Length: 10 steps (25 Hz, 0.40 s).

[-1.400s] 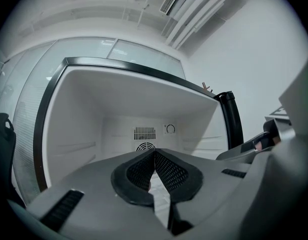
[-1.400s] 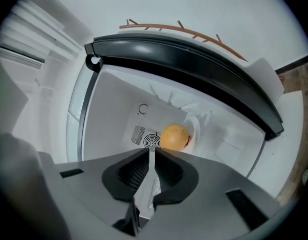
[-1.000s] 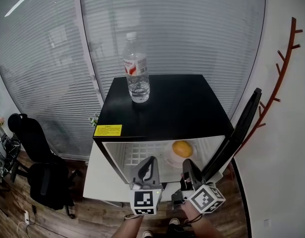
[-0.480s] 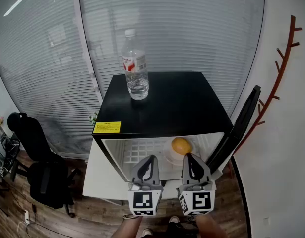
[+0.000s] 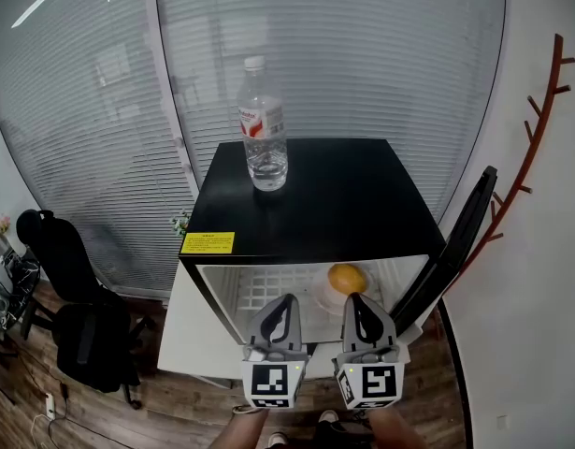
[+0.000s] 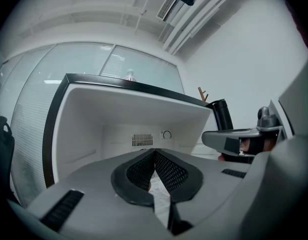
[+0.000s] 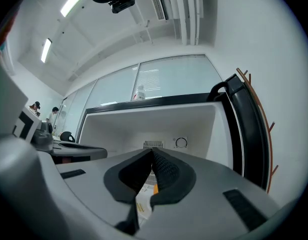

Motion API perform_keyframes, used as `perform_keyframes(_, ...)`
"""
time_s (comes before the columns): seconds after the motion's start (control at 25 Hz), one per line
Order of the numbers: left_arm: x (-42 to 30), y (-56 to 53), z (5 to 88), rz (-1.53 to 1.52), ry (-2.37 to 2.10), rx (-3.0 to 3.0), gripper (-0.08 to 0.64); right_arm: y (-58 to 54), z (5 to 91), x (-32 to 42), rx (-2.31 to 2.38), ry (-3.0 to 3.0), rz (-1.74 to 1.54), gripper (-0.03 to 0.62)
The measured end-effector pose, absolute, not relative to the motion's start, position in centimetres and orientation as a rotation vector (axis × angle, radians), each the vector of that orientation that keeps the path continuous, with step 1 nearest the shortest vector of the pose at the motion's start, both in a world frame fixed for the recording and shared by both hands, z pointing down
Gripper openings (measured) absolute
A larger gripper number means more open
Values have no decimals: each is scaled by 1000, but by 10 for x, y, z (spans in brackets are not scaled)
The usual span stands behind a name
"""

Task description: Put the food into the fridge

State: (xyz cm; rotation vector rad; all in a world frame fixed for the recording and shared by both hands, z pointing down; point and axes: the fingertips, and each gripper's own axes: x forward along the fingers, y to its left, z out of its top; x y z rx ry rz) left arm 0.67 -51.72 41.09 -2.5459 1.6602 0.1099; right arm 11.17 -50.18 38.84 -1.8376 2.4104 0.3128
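An orange fruit [image 5: 347, 278] lies on a white plate [image 5: 326, 297] inside the open black mini fridge [image 5: 310, 209]. My left gripper [image 5: 285, 300] and right gripper [image 5: 354, 298] hover side by side just in front of the fridge opening. Both are shut with nothing between their jaws. The left gripper view looks past its closed jaws [image 6: 155, 152] into the white fridge interior [image 6: 118, 121]. In the right gripper view the closed jaws [image 7: 152, 152] hide most of the fruit; only a sliver of orange [image 7: 155, 189] shows below them.
A clear water bottle [image 5: 264, 129] stands on the fridge top. The fridge door [image 5: 455, 251] stands open at the right, near a white wall with a red branch-shaped rack [image 5: 530, 148]. A black office chair [image 5: 67, 297] is at the left; slatted glass walls stand behind.
The right gripper has turned from a tilt to straight and now sits level beside the left gripper. The left gripper has barely moved.
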Motion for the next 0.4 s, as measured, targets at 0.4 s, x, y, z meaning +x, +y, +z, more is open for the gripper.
perform_keyframes(0.4,2,-519,411,131,1666,-2552,26,-507,388,107,-1832,2412,312,26)
